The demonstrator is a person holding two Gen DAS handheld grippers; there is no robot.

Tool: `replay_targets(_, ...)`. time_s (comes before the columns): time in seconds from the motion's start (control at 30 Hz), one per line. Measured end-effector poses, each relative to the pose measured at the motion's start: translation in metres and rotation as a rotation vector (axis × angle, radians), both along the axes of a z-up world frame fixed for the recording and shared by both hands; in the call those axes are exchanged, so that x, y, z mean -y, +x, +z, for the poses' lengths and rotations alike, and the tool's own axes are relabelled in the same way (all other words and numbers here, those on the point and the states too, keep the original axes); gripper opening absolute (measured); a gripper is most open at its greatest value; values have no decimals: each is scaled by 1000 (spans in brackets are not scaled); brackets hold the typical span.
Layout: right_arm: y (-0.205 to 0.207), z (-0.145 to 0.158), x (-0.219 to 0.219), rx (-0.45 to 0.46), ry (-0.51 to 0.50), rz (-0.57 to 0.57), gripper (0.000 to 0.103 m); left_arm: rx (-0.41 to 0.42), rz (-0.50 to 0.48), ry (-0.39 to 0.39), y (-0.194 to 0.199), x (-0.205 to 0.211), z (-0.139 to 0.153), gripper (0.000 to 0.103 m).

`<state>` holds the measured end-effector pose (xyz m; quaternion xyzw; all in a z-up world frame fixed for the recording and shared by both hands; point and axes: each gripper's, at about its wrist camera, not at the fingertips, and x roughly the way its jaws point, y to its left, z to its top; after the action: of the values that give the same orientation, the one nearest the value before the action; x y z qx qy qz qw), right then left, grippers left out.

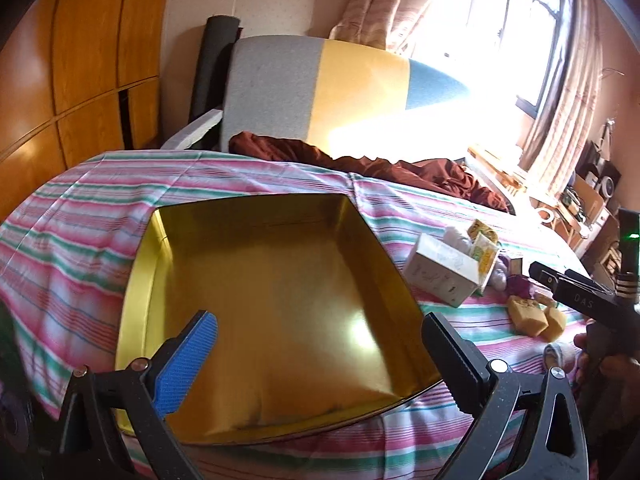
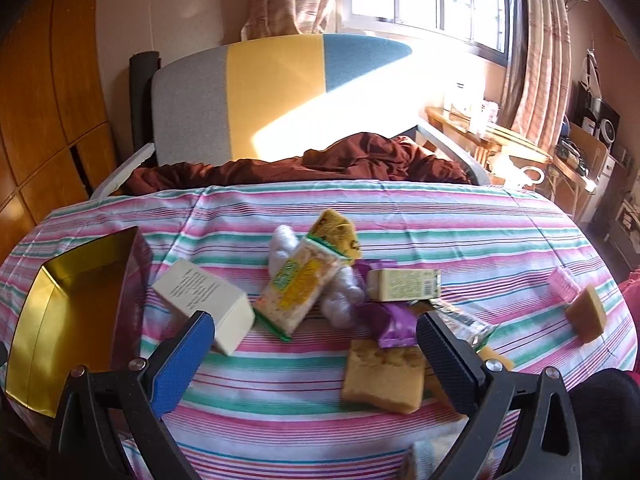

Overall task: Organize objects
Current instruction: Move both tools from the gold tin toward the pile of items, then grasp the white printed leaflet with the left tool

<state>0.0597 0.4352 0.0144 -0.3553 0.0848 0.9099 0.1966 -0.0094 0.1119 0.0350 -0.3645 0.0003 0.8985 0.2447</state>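
**On the striped bed: tin empty, sorting not yet begun**

On the striped bedsheet (image 2: 400,208) lies a scatter of small things, with a gold tin (image 1: 276,312) standing to their left. Nothing lies in the tin; its bare shiny floor shows in full in the left wrist view. The left gripper (image 1: 320,344) hovers over it with its fingers wide apart and nothing between them.

The right gripper (image 2: 316,344) hangs above the pile, its fingers also spread and holding nothing. Between and just ahead of them lies a yellow sponge (image 2: 384,380), with a purple wrapper (image 2: 394,322) touching its far edge. To the left rests a white box (image 2: 204,304), and beside that a yellow-green snack packet (image 2: 298,290) leaning across a lump of white cotton (image 2: 340,300). A small labelled box (image 2: 404,284) lies behind the wrapper. Well apart on the right sit another sponge piece (image 2: 588,316) and a pink item (image 2: 562,284), too small to identify.

The step in hand looks like the first pick: choosing one thing from the pile to carry to the tin. The sponge is probably the easiest choice, since it already lies nearest the open fingers. The next move would call for lowering the right gripper so the fingers straddle the sponge alone, clear of the wrapper, then closing gently, as the sponge will likely squash.
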Motion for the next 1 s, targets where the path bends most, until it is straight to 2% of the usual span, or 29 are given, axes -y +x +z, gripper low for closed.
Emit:
replay_targets(0.13, 6, 7, -40, -12, 36, -75, 103, 5, -112, 6, -4, -44, 14, 103)
replay_targets(0.27, 8, 4, -68, -47, 34, -93, 103, 84, -208, 41, -17, -95, 20, 103)
replay_targets(0.43, 10, -8, -92, -65, -80, -129, 103, 170, -268, 33, -32, -159, 14, 103)
replay_targets(0.63, 23, -10, -115, -128, -198, -191, 103, 277, -236, -10, -54, -212, -21, 103)
replay_targets(0.87, 33, -12, -129, -174, -287, -225, 103, 422, -100, -44, -86, -230, -63, 103)
replay_targets(1.0, 33, -12, -127, -177, -300, -208, 103, 423, -71, -44, -94, -237, -72, 103)
